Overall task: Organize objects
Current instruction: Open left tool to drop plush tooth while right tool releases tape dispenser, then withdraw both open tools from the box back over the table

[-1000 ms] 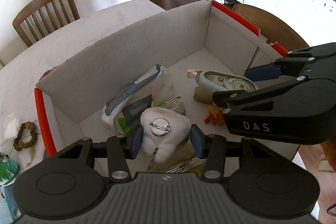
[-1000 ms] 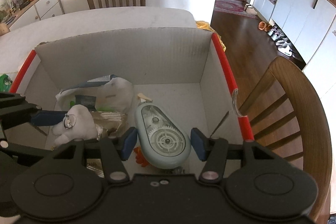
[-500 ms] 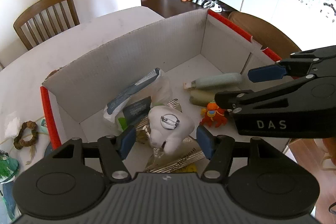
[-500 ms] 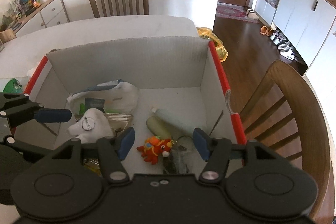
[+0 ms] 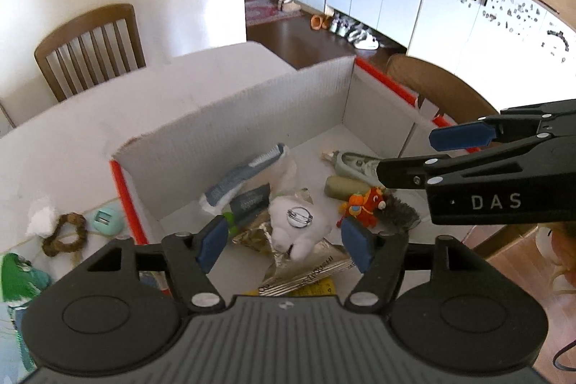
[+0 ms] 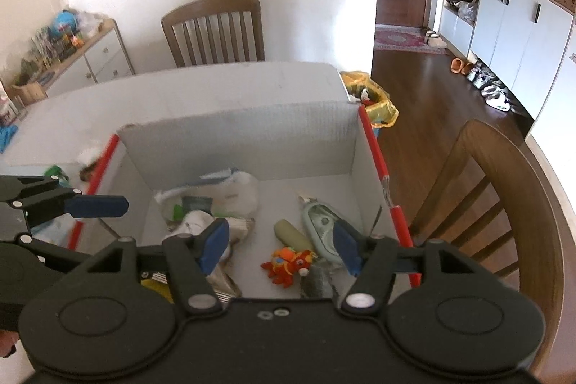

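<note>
A white cardboard box with red edges (image 5: 252,117) (image 6: 252,135) stands on the table. Inside lie a white tooth-shaped plush with a pin (image 5: 298,225) (image 6: 194,222), a pale green tape dispenser (image 5: 354,164) (image 6: 322,229), an orange toy (image 5: 361,204) (image 6: 289,263), an olive tube (image 6: 289,234) and a plastic packet (image 5: 244,175). My left gripper (image 5: 284,243) is open and empty above the plush. My right gripper (image 6: 280,245) is open and empty above the orange toy; it also shows at the right of the left wrist view (image 5: 406,155).
A brown ring (image 5: 66,234), a mint round item (image 5: 106,220) and white tissue (image 5: 41,220) lie on the table left of the box. Wooden chairs stand at the far side (image 6: 214,31) and right (image 6: 504,204). A yellow-lined bin (image 6: 372,103) sits on the floor.
Both grippers have opened and risen away from the box. The left let go of the tooth plush, the right let go of the tape dispenser; both now lie in the box.
</note>
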### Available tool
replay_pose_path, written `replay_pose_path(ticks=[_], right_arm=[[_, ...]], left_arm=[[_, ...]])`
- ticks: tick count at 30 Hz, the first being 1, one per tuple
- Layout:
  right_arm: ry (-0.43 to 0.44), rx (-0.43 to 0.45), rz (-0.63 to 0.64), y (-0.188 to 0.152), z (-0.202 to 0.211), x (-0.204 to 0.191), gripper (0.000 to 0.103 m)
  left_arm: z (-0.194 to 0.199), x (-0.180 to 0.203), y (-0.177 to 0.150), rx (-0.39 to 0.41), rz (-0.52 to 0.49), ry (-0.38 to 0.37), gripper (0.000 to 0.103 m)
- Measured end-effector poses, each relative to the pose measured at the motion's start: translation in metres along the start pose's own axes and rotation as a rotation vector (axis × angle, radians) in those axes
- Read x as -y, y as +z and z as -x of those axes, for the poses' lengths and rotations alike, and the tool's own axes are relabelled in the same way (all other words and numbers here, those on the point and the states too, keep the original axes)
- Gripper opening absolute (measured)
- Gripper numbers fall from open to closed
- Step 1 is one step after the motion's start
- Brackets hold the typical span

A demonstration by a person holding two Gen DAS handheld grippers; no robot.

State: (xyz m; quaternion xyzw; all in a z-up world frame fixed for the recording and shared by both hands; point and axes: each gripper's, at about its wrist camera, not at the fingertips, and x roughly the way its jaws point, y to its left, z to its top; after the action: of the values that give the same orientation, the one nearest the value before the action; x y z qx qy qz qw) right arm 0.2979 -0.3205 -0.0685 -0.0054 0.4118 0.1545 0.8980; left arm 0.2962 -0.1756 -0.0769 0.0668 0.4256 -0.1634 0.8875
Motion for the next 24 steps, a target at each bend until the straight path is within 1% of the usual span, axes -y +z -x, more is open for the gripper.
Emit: replay_pose_path(ticks=[5,9,11,16,18,20,24], right_arm=[[0.026,0.037,0.000,0.002,0.018,-0.011,0.066],[0.045,0.063,-0.006,0.004,0.029,-0.023,0.068],[0.053,0.078,-0.003,0.005,0.034,-0.031,0.072],[0.075,0.103,0.005,0.007,0.044,-0.051,0.072],[0.083,0.112,0.008,0.007,0.047,-0.061,0.076],[0.095,0.123,0.008,0.007,0.050,-0.070,0.078],[0.113,0.140,0.009,0.007,0.054,-0.089,0.083]], left_arm=[[0.024,-0.010,0.000,0.045,0.020,-0.006,0.072],[0.042,-0.021,-0.002,0.079,0.038,-0.004,0.076],[0.051,-0.027,-0.005,0.093,0.039,0.003,0.076],[0.073,-0.048,-0.013,0.116,0.063,0.016,0.076],[0.080,-0.056,-0.016,0.125,0.074,0.022,0.078],[0.089,-0.065,-0.020,0.140,0.080,0.040,0.080],[0.105,-0.082,-0.027,0.163,0.098,0.048,0.081]])
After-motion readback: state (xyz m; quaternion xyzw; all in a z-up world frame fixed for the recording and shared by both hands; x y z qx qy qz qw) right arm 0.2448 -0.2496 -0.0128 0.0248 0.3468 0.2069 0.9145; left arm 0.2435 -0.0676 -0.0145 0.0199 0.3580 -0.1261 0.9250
